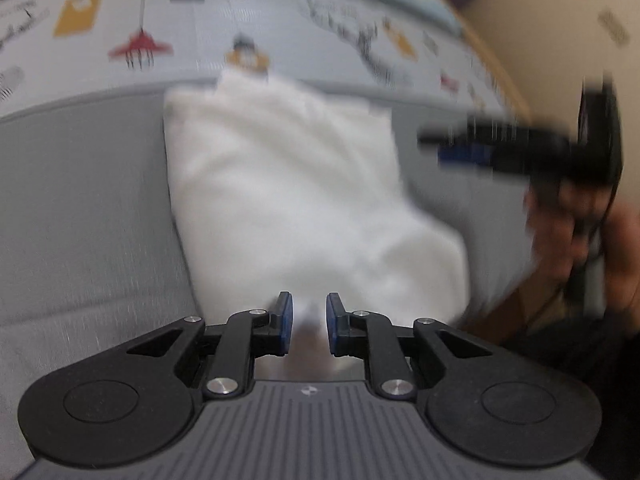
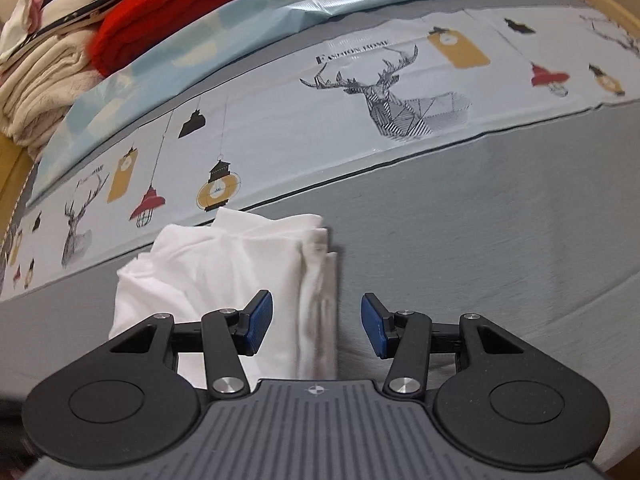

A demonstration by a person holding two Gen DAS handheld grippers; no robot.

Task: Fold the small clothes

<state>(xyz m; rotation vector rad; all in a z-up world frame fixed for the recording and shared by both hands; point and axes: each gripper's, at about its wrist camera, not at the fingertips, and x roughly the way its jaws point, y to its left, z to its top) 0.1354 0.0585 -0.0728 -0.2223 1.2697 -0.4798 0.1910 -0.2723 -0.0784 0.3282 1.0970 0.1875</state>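
Cloth comes first in my count: one white garment (image 2: 224, 280) lies on the grey surface (image 2: 480, 240), and I hold two tongs over it, one in each hand. A pile of several other clothes (image 2: 80, 40), red and cream among them, sits far behind at the back left of the right view. The garment is folded into a long, narrow packet, with its layered edges stacked along its right side and small wrinkles on top. Its long axis runs away from me, and its far end touches the printed cloth (image 2: 360, 92) with deer and lamps. My left tongs (image 1: 309, 322) are over its near edge, slightly spread with a narrow gap, pinching nothing. My right tongs (image 2: 317, 326) stand half spread across its right edge, and the pads press on nothing.
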